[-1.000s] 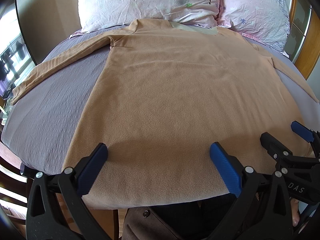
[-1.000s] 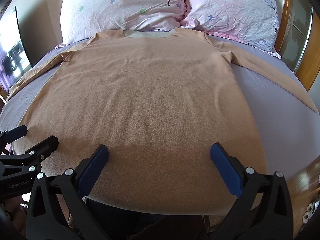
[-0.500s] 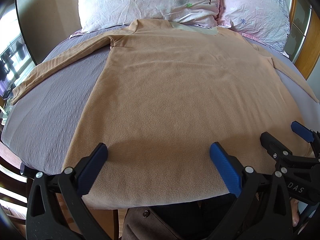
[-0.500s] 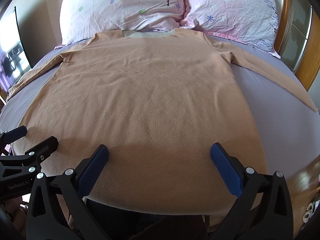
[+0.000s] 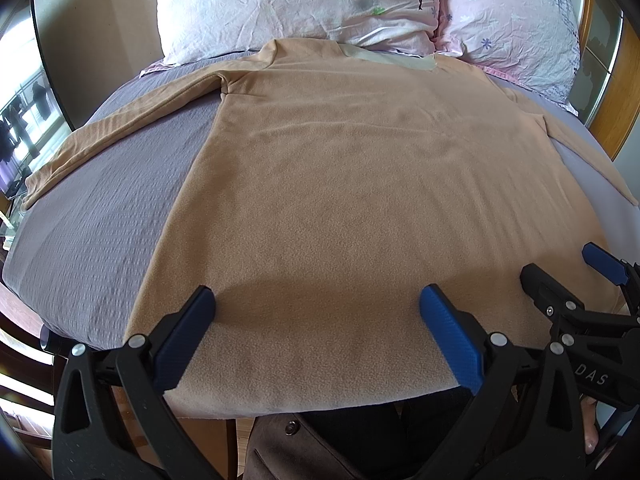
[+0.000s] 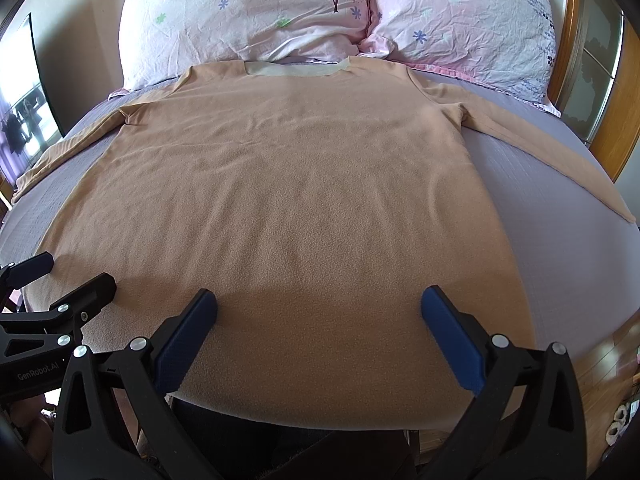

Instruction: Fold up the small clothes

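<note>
Your tan shirt (image 6: 288, 208) lies flat on the bed (image 6: 560, 216), long axis toward 12 o'clock, collar at the pillows (image 6: 256, 8). Both the left gripper (image 5: 316, 320) and right gripper (image 6: 318, 320) hover over its hem, jaws wide, empty, equally near.

hem: near edge of shirt (image 6: 288, 208) drops behind bed edge | right sleeve tip: cut off

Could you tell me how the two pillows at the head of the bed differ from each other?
The left pillow looks whiter and carries a printed tree; the right pillow is pinker, with no tree in view. The shirt's collar lies below the left pillow. Both are crumpled, with small flower prints.
</note>
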A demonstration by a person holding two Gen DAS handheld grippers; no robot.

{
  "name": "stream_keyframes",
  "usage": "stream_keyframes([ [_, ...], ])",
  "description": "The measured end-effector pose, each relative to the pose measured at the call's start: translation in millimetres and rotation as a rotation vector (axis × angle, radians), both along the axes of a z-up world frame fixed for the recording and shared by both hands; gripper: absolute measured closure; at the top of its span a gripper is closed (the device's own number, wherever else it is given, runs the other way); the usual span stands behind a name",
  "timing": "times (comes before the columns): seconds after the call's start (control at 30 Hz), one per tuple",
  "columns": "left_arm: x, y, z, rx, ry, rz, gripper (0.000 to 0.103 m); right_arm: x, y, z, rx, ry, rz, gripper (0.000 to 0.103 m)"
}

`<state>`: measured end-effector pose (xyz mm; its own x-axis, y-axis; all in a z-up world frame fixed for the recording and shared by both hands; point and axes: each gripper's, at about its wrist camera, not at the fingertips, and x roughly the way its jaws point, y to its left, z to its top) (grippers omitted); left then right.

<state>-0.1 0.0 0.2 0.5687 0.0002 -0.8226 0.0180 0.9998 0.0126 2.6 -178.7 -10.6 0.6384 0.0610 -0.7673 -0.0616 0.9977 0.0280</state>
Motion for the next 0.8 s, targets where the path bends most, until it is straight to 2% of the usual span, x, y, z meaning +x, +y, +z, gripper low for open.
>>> stream_keyframes([
  [0.8, -4.9, -3.7, 0.6, 0.000, 0.000, 0.000, 0.002, 0.0, 5.6, -0.4, 0.000, 0.002, 0.000, 0.001],
])
